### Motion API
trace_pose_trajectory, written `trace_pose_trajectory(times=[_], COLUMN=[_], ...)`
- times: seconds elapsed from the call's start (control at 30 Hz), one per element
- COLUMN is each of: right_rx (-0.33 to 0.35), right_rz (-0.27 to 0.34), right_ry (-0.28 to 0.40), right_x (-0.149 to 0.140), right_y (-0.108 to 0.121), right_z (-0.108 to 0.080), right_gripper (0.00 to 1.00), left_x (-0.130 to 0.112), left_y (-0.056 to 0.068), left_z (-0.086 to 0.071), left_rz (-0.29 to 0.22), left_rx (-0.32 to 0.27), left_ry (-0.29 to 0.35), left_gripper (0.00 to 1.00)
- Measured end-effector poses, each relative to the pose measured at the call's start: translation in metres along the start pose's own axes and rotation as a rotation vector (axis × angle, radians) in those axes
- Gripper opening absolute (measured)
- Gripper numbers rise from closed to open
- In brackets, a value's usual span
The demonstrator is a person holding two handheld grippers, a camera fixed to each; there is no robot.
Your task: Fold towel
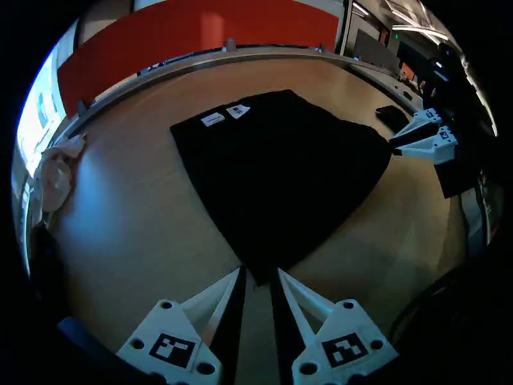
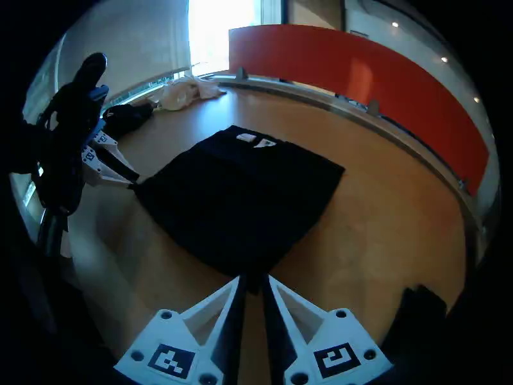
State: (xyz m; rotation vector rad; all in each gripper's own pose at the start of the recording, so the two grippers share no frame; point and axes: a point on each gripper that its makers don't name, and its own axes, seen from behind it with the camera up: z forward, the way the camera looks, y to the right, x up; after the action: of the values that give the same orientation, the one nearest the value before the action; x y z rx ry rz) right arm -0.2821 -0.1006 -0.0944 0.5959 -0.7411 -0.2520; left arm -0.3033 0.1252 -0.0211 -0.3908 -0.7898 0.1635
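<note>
Though laid out flat and dark across the middle of the wooden worktop (image 1: 128,212), showing no fresh fold yet on the black towel (image 1: 276,173). Reads as the very start: everything of the lifting, carrying over and smoothing left to do. Could already be doubled once, but cannot tell from these layers. Straddling the near-left corner with the left hand-held gripper (image 1: 260,274), fingers a little apart, cloth tip between them, not clamped. Picked out too from the right gripper view, left hand-held gripper (image 2: 133,183) nosing that same corner. Same story at the near-right corner with the right hand-held gripper (image 2: 254,279): narrow gap, towel edge just between the tips, nothing pinched as far as can be judged. Two corners lined up, then; calls for a pinch on both next, at a guess. On to writing: two small white tags (image 1: 213,119) at the far edge of the towel, print too small to read. Black-and-white square markers (image 1: 172,350) on the fingers, no legible words.
</note>
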Motion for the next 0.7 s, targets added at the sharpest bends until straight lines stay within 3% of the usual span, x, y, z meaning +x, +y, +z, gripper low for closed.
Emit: trace_pose_trajectory(times=[0.43,0.57,0.7], right_rx=[-0.001,-0.002,-0.002], right_rz=[-0.001,-0.002,-0.002], right_ry=[0.001,0.002,0.002], right_x=[0.0001,0.0003,-0.0003], right_y=[0.0017,0.0020,0.0022], right_z=[0.0017,0.0016,0.0017], right_gripper=[0.18,0.17,0.18], left_x=[-0.0062,-0.0064,-0.0055], left_y=[0.0008,0.0022,0.0028], left_z=[0.0097,0.0101,0.0098], left_rz=[0.014,0.016,0.009], left_rx=[-0.006,-0.006,-0.006], left_ry=[-0.013,-0.012,-0.010], left_gripper=[0.29,0.18,0.15])
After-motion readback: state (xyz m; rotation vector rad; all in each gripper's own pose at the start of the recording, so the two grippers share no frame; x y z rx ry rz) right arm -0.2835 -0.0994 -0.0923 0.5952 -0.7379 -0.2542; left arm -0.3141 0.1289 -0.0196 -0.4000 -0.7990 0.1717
